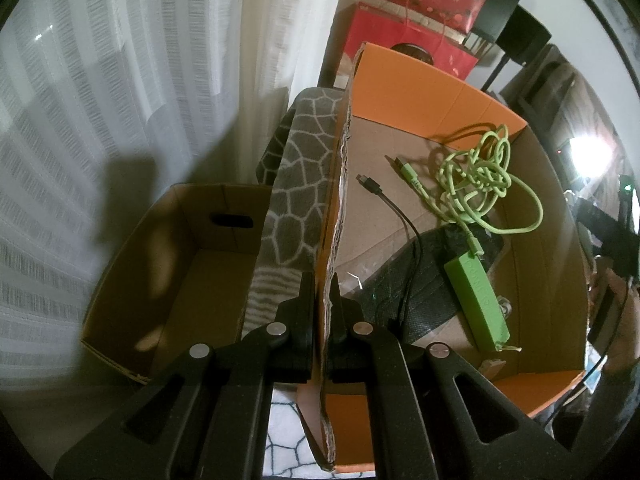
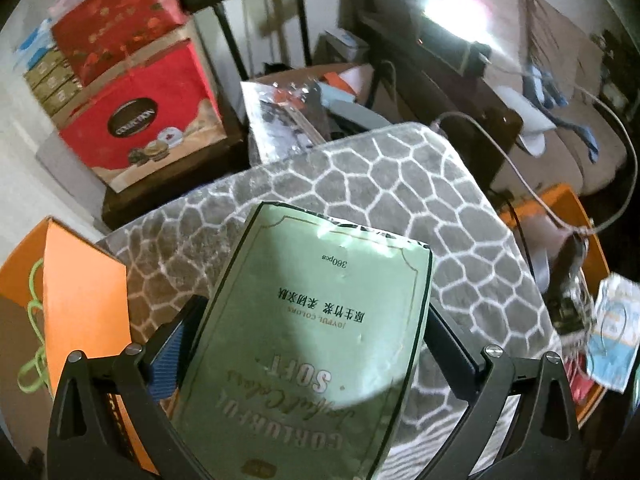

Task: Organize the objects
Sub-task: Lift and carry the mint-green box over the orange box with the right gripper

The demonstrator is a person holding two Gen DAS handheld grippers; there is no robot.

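Note:
My left gripper (image 1: 322, 292) is shut on the torn left wall of an orange cardboard box (image 1: 416, 80). Inside the box lie a tangled green cable (image 1: 476, 176), a green power bank (image 1: 478, 300), a black cable (image 1: 384, 196) and a dark pouch (image 1: 424, 280). My right gripper (image 2: 312, 320) is shut on a pale green tissue pack (image 2: 316, 340), held above a grey cushion with a white cell pattern (image 2: 360, 184). The orange box also shows at the left of the right wrist view (image 2: 80, 276).
A plain brown cardboard box (image 1: 176, 264) stands left of the cushion (image 1: 300, 184), beside a white curtain (image 1: 120, 80). Red gift bags (image 2: 132, 92) stand behind. A second orange box (image 2: 576, 220) with clutter and cables is at the right.

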